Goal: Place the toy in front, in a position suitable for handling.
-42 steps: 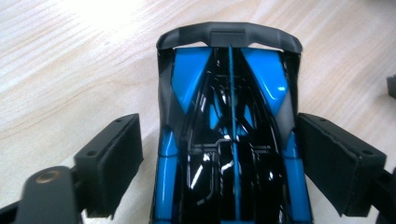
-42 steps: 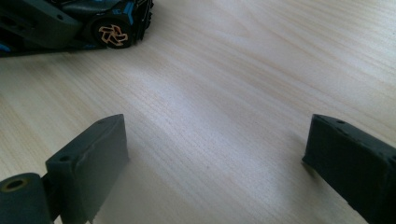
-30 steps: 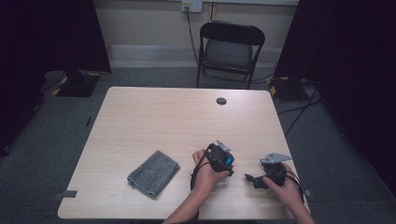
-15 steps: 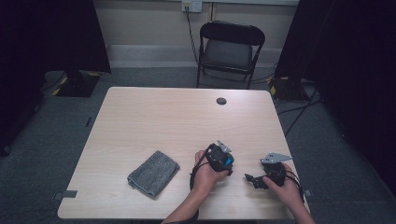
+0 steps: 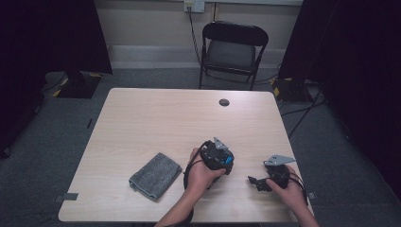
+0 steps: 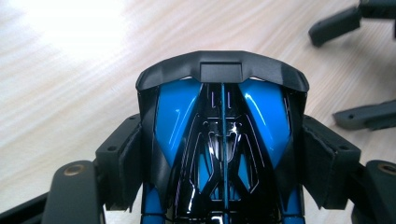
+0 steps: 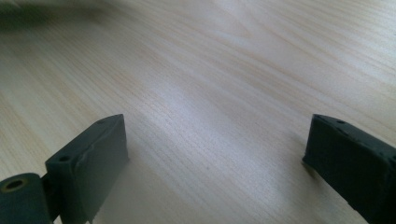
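High view: the pale table (image 5: pixel 156 118) is evenly and moderately lit from above, while the surrounding floor and black curtains (image 5: pixel 52 33) fall off into deep shade; detail is soft and slightly grainy. Left gripper view: a blown-out white glare patch occupies the tabletop at upper left, and bright specular streaks run along the glossy blue-and-black object (image 6: pixel 222 140); the nearest foreground parts are softly defocused. Right gripper view: a broad sheen crosses the wood grain, the far top edge blurs, and dark shadow lies at upper left.
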Available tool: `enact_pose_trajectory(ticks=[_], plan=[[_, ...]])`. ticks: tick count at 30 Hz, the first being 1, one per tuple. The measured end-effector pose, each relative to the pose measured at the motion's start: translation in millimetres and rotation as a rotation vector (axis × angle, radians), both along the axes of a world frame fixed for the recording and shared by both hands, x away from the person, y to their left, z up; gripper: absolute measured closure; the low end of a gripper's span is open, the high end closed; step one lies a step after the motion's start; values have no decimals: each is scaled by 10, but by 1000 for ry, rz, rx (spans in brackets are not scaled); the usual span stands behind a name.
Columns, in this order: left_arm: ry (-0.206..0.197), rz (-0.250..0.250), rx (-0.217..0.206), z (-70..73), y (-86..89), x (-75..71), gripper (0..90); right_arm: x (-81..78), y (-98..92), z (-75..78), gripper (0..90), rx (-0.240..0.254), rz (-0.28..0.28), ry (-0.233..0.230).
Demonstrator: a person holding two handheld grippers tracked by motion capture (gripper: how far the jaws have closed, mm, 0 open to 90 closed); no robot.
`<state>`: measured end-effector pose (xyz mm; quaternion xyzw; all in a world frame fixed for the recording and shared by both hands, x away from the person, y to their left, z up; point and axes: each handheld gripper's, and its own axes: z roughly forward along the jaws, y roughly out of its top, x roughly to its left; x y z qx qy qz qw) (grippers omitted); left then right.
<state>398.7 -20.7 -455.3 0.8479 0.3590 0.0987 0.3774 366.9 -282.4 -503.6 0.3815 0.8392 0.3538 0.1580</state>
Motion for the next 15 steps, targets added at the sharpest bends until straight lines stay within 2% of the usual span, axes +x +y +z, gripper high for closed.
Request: enact_pose_trajectory(ticks=[1, 4, 8, 10, 12, 15], plan=[[-6, -4, 9, 28, 16, 7, 255, 0, 0, 0, 50, 0, 0, 0], [-18, 7, -18, 130, 83, 40, 255, 0, 1, 0, 50, 0, 0, 0], [-35, 11, -27, 258, 178, 106, 255, 0, 1, 0, 50, 0, 0, 0], [-46, 4, -26, 308, 224, 144, 255, 0, 1, 0, 50, 0, 0, 0], [-40, 13, -25, 362, 283, 196, 255, 0, 1, 0, 50, 0, 0, 0], [-55, 15, -5, 423, 351, 274, 255, 0, 1, 0, 50, 0, 0, 0]])
